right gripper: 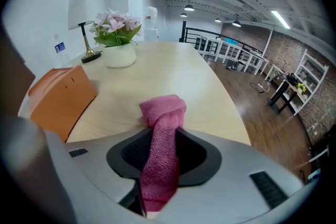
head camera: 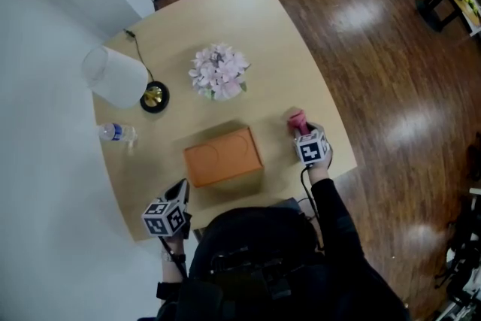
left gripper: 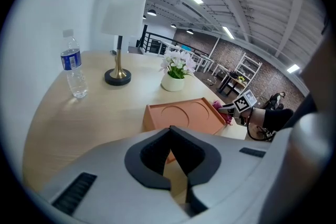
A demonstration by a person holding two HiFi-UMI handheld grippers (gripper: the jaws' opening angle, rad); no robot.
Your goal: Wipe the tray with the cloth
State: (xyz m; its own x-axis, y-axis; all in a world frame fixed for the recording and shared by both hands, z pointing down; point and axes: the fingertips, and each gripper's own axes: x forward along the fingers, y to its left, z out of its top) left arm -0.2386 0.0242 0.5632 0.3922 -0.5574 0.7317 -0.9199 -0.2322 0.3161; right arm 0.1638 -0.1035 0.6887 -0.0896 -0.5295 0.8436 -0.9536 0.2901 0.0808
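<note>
An orange tray with round recesses lies on the pale wooden table, close to its near edge. To the tray's right lies a pink cloth, bunched up. My right gripper points down onto it. In the right gripper view the cloth runs between the jaws of the right gripper, which are shut on it, and the tray sits at the left. My left gripper hovers at the table's near left corner, off the tray. Its jaws meet at the tips with nothing between them.
At the back left stands a lamp with a white shade on a dark base. A pot of pale pink flowers is behind the tray and a water bottle lies to its left. The table edge runs just right of the cloth, with wooden floor beyond.
</note>
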